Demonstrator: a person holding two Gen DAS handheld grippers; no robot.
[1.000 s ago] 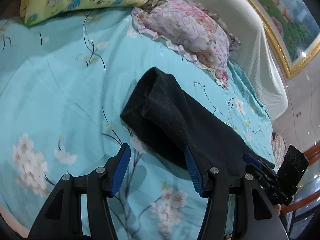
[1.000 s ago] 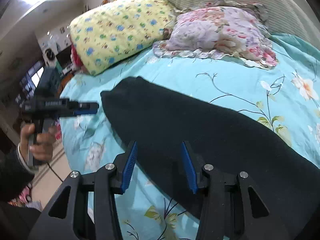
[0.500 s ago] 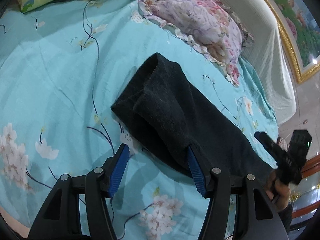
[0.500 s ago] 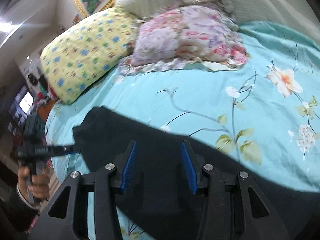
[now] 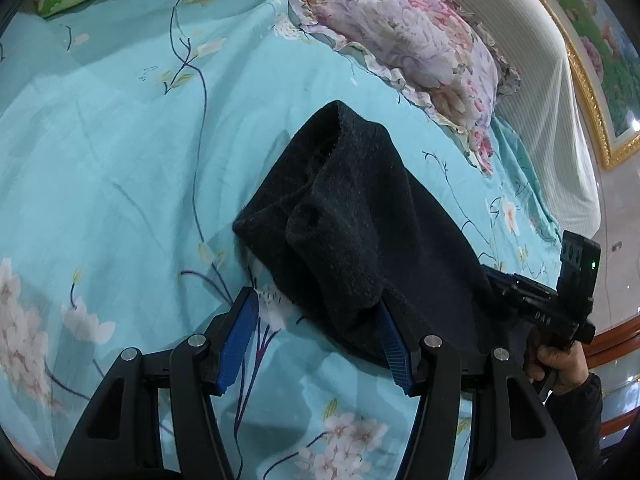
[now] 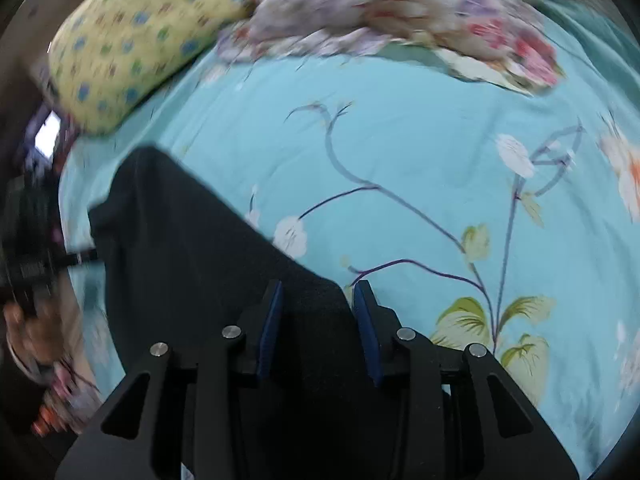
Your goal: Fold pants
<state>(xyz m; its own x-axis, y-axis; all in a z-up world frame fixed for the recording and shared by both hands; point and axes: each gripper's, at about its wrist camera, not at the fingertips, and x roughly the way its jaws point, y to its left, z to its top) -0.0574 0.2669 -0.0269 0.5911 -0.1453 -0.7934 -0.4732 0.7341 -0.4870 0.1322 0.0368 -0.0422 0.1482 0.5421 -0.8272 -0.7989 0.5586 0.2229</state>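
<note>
Dark pants lie folded lengthwise on a turquoise floral bedsheet, leg ends toward the pillows. My left gripper is open, low over the sheet at the near edge of the leg ends; its right finger touches the fabric. My right gripper is open with the pants' edge between its blue pads, near the other end. The right gripper also shows in the left wrist view, held in a hand at the far right.
A pink floral pillow and a yellow patterned pillow lie at the head of the bed. A striped headboard stands behind them. The bed's edge and floor are at the far right.
My left gripper moved closer to the pants' leg ends. My right gripper dropped lower onto the pants and its jaws narrowed around the fabric edge.
</note>
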